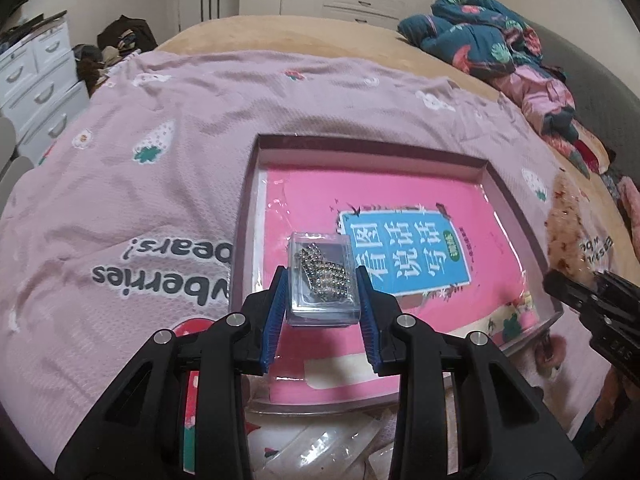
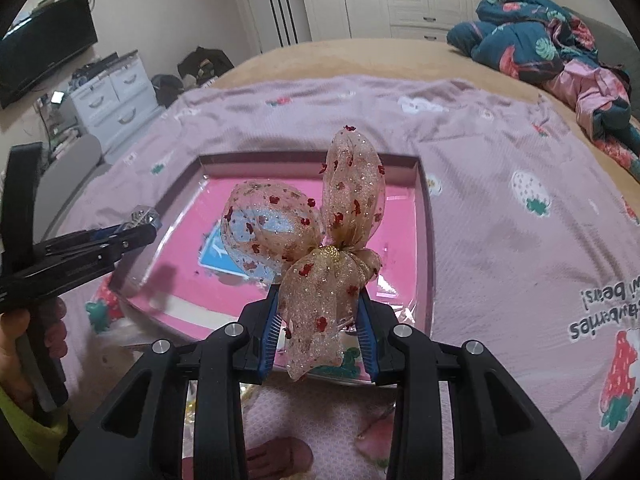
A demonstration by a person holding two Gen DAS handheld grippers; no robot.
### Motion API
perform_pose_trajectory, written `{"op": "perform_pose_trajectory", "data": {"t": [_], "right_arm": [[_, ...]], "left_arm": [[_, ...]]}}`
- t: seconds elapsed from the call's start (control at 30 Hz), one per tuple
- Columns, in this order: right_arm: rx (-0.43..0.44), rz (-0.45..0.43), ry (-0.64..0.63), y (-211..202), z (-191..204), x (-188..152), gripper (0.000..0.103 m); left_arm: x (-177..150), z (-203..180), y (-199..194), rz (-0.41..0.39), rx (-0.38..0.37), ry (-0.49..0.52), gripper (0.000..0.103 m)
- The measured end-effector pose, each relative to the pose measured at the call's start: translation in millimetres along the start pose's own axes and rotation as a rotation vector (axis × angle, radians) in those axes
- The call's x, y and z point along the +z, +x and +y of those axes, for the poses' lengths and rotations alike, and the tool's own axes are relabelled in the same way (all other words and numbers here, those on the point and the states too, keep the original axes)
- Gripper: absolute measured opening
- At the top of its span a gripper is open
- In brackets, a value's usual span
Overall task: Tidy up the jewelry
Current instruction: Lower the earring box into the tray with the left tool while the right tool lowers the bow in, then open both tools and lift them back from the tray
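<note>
1. In the left wrist view, the left claw (image 1: 322, 280) sits low in the middle of the frame. Its blue pads (image 1: 277, 300) are clamped on a small clear box (image 1: 322, 280).
2. Inside the box lies a sparkly chain (image 1: 324, 272), all bunched up.
3. The box is held up over a flat tray (image 1: 520, 208) with a dark rim. The tray fills the middle and right of the frame.
4. A pink book (image 1: 304, 192) with a blue label lies in the tray under clear wrap.
5. In the right wrist view, the right claw (image 2: 322, 312) is low in the middle too. It is pinched on a see-through bow (image 2: 320, 248) with red dots and gold glitter.
6. The bow's two loops stick up above the claw, in front of the tray (image 2: 424, 220).
7. The left claw (image 2: 140, 228) with its box shows at the left edge of this view, near the tray's left corner. A hand (image 2: 16, 356) holds its grip at the lower left.
8. The tray rests on a pink blanket (image 1: 160, 184) with strawberries and words on it. The blanket is spread over a bed (image 1: 280, 32).
9. A heap of blue flowery bedding (image 2: 540, 48) lies at the upper right. White drawers (image 2: 116, 96) stand at the upper left.
</note>
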State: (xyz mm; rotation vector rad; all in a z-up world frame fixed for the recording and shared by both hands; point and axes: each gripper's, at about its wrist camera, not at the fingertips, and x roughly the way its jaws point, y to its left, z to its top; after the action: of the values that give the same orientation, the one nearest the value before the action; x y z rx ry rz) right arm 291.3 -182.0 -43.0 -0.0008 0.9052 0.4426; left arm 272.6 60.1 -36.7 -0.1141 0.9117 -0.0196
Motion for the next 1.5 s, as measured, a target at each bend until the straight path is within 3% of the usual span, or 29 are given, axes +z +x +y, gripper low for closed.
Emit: {"op": "perform_pose_trajectory", "data": {"t": [0.23,0.33,0.5,0.63,0.87,1.2,1.5], "right_arm": [[-0.020,0.051,0.012,21.8,1.3,-5.7,0.034],[-0.038,0.069,0.020,26.1,1.6,-8.4,0.040],[-0.046,0.037,0.039,15.8,2.4,-12.9,0.070],[-0.051,-0.008,0.071,-3.1,-1.8,-18.6,0.082],[-0.042,-0.087,0.109,-45.1,-9.6,-21.7,0.094],[-0.056,-0.213,0.103,-108.3,-8.8,-17.3,0.097],[-0.049,-0.298,0.065,-151.5,3.8,-19.2,0.098]], "left_arm": [[-2.9,-1.3,9.6,0.021,0.005,0.019,0.026],[-4.6,0.4,9.6,0.025,0.003,0.013,0.026],[-7.0,2.8,3.6,0.024,0.004,0.008,0.026],[-8.5,3.7,-3.5,0.015,0.002,0.004,0.028],[-10.5,8.8,-26.8,-0.023,0.011,-0.009,0.049],[-9.0,29.8,-96.7,-0.149,0.016,-0.089,0.086],[-21.8,34.1,-146.2,-0.234,0.001,-0.133,0.093]]}}
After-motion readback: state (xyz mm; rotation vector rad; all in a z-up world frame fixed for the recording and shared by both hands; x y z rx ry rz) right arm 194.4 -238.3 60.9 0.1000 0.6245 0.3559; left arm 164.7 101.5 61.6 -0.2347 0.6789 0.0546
